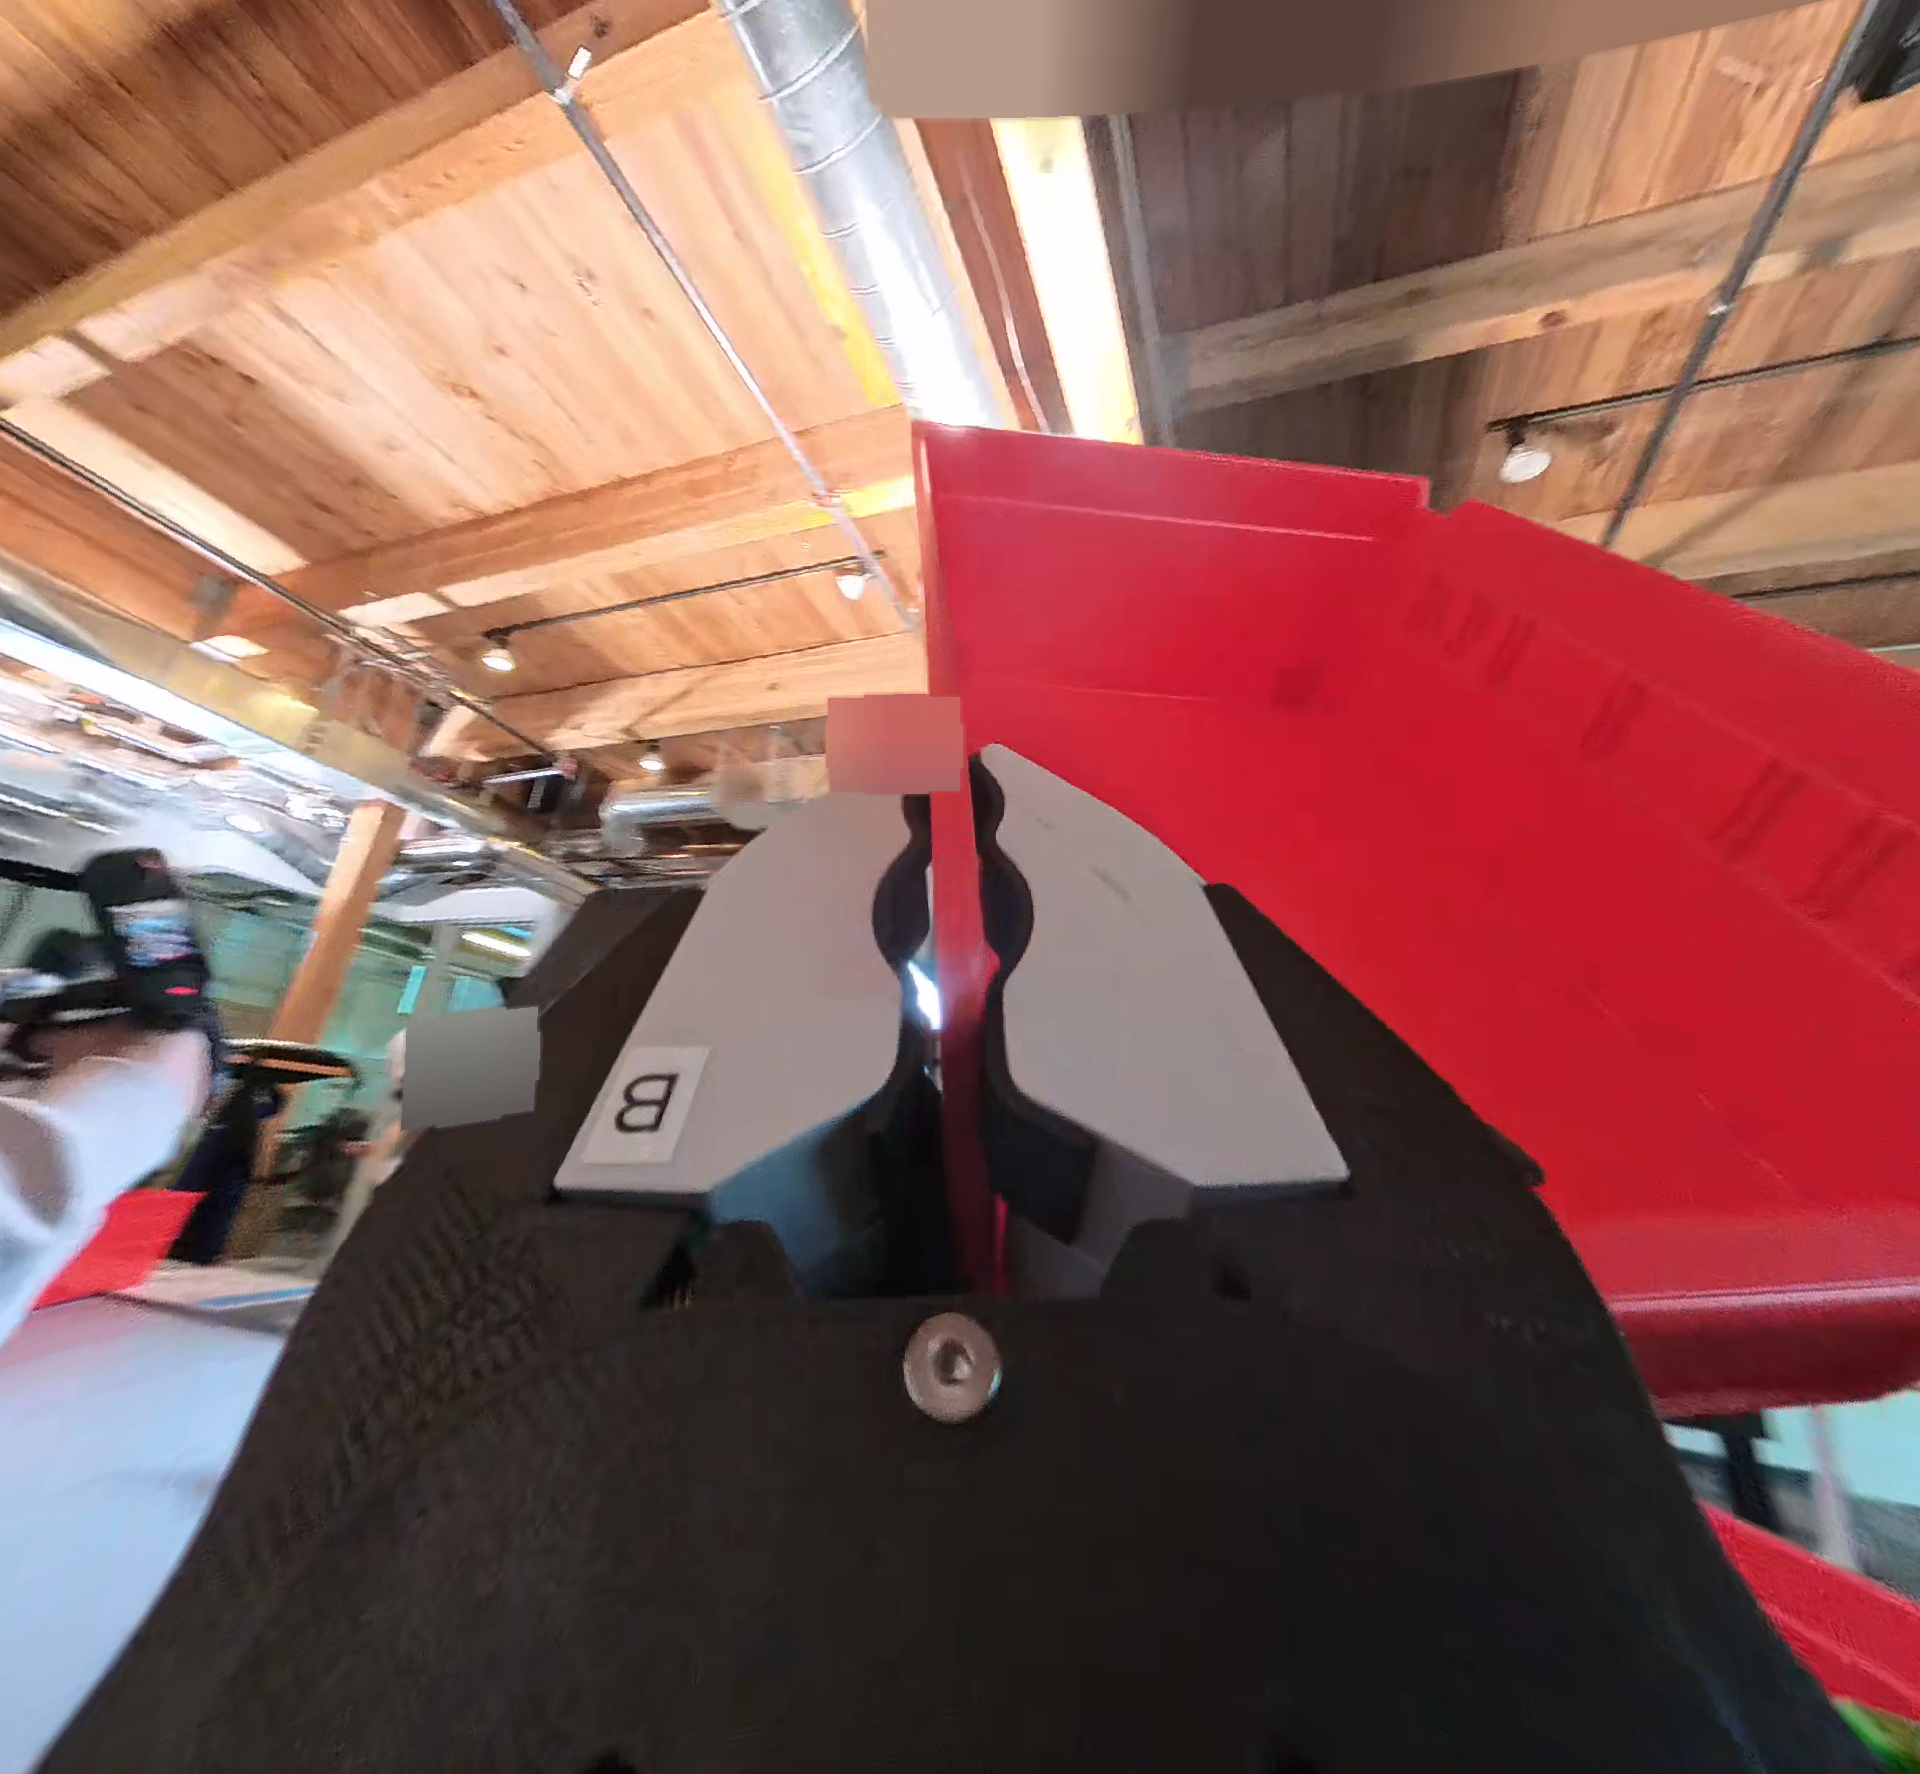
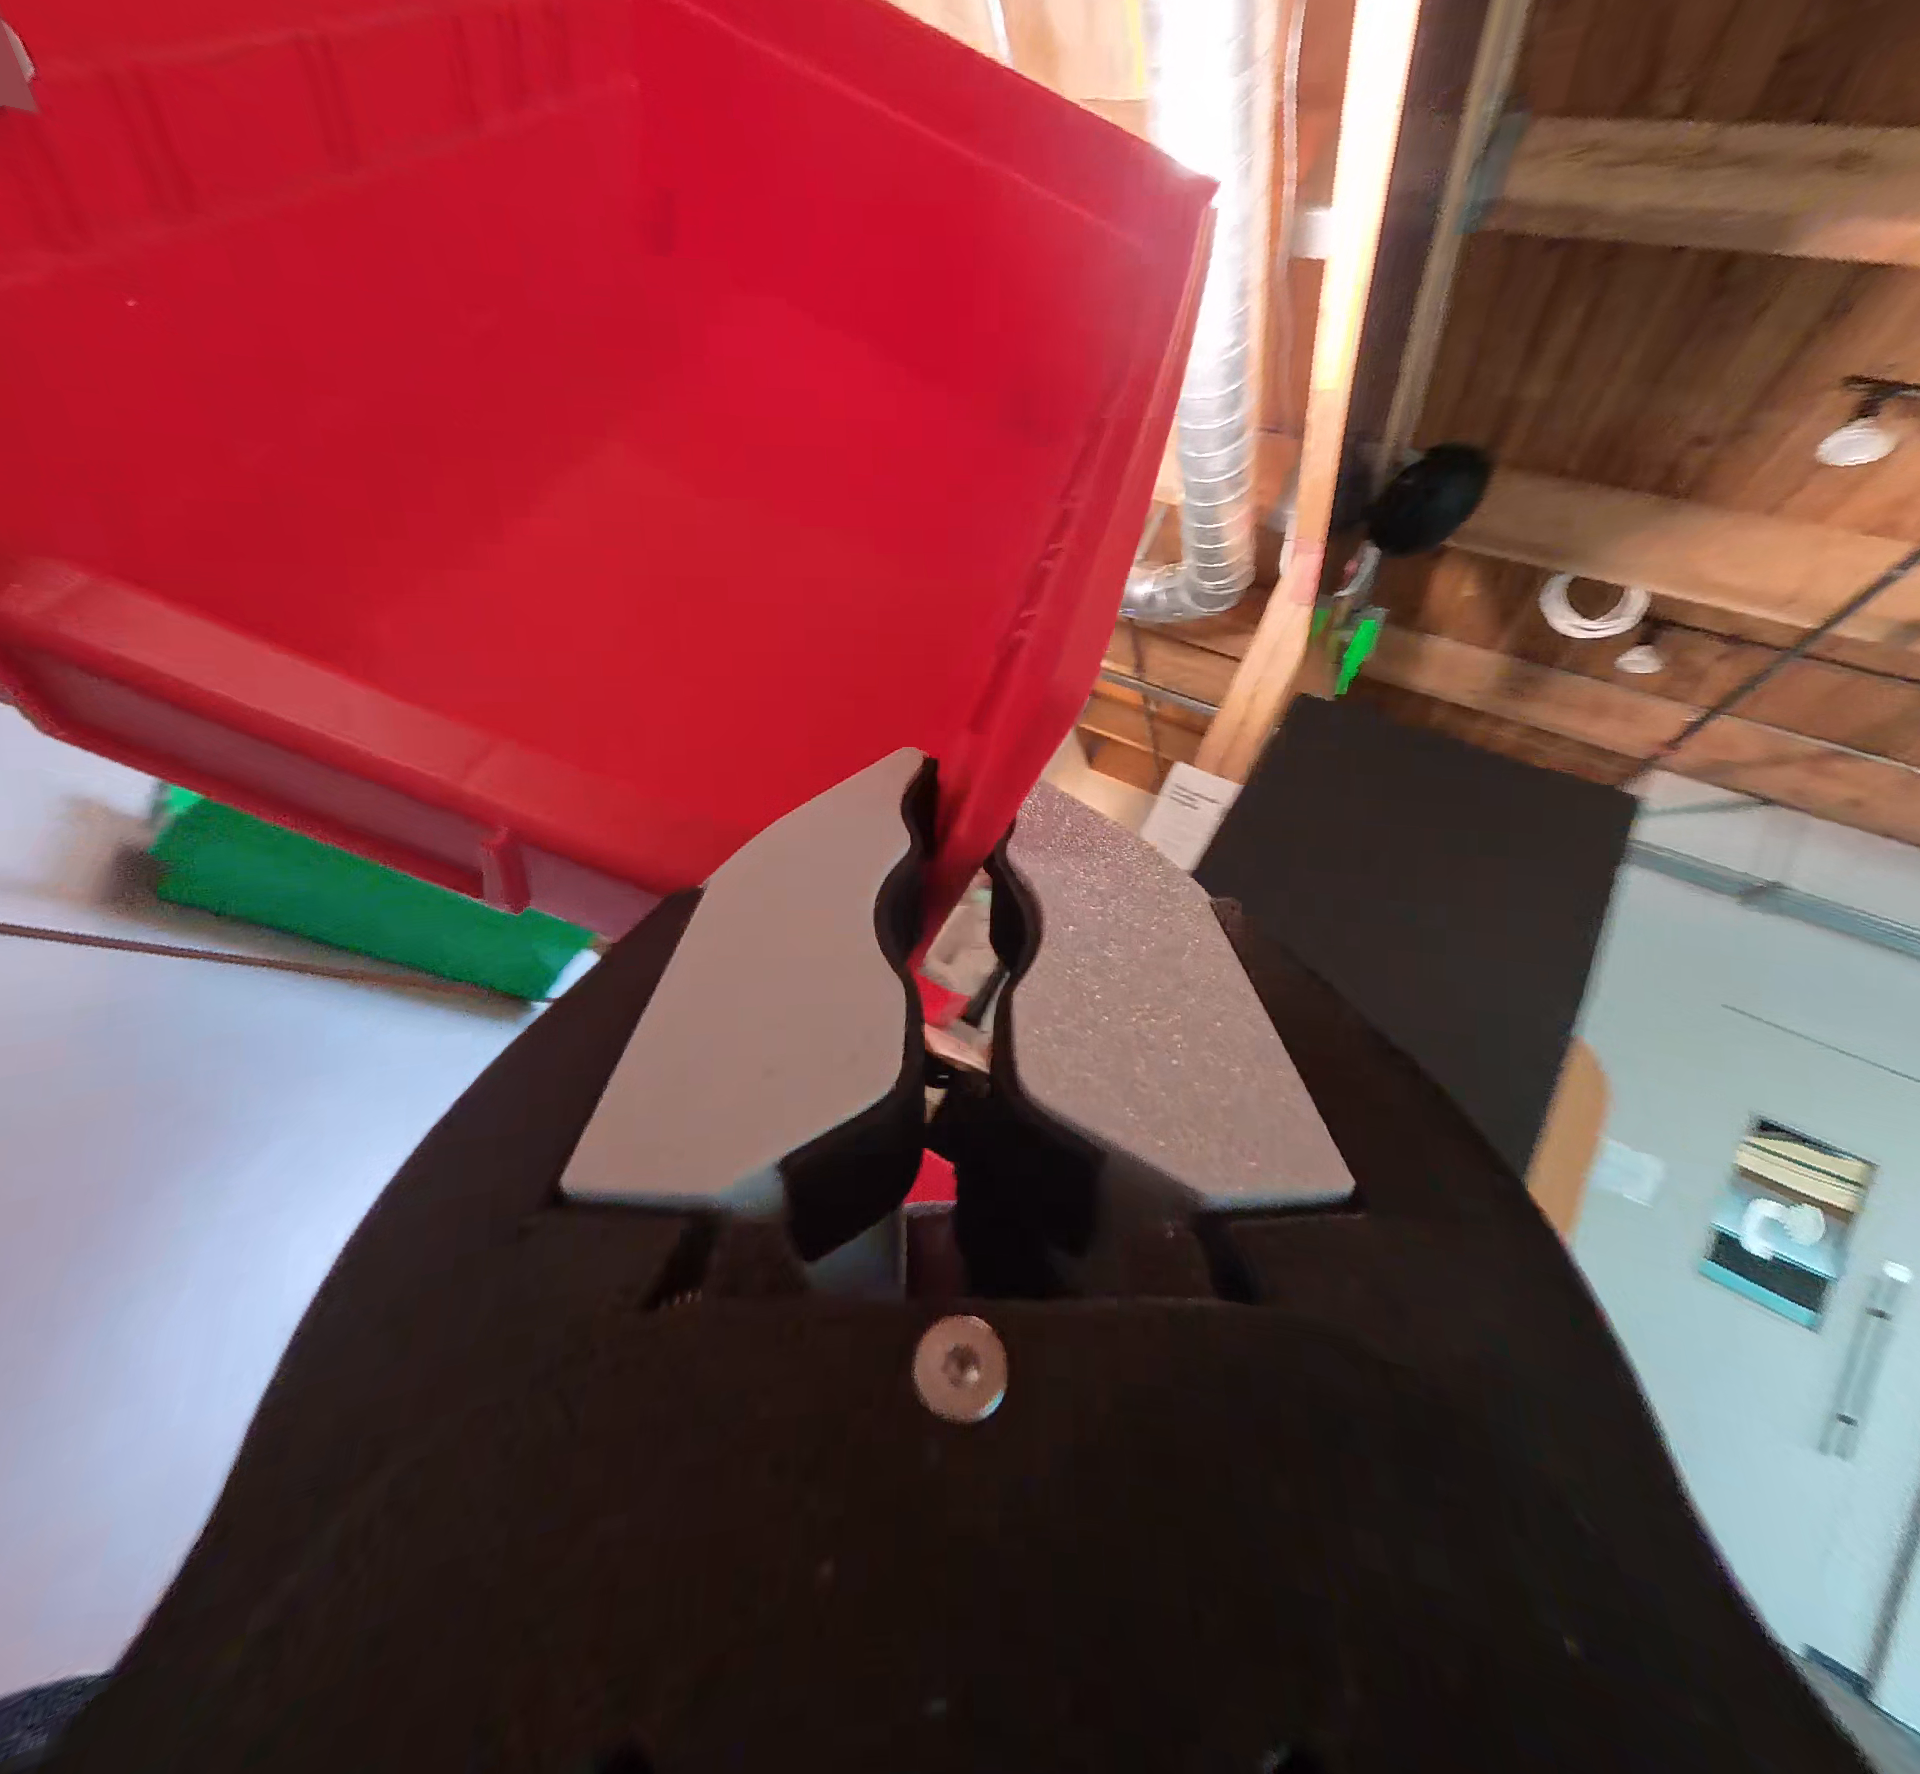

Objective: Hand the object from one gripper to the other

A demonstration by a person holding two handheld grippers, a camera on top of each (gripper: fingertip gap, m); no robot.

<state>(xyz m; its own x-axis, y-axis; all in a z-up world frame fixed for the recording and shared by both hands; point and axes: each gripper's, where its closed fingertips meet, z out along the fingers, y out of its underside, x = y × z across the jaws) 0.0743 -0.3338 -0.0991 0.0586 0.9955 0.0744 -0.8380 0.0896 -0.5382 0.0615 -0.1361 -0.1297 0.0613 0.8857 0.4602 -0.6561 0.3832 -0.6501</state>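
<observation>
A: Left wrist view first: the left gripper (image 1: 951, 851) is pinching one thin wall of the red bin (image 1: 1351, 841), the wall running edge-on between its grey fingers (image 1: 800, 955), deep toward the gripper's base.

B: And the right wrist view shows the right gripper (image 2: 961, 851) closed on a wall of the same red bin (image 2: 582, 353), though only near the fingertips. So both are gripping it at once?

A: That is my reading. The bin is held up in the air, tilted, its open inside facing both cameras, with the wooden ceiling (image 1: 436, 290) and a metal duct (image 1: 831, 145) behind it.

B: How far along is the hand-over, then?

A: About the middle, I judge. Two holds are on; what is left is for one gripper to let go and the other to carry the bin alone. Which one is giving and which receiving, these views do not tell.

B: The right gripper's bite looks shallow.

A: Yes, just the tips on the wall's edge. If the left lets go, the bin could swing or slip.

B: How does the bin look?

A: Glossy red plastic, rectangular, thin-walled, with ribs along one side and a thick lip at the rim. It appears empty. A green object (image 2: 353, 883) lies on the pale table (image 2: 208, 1153) below it.
</observation>
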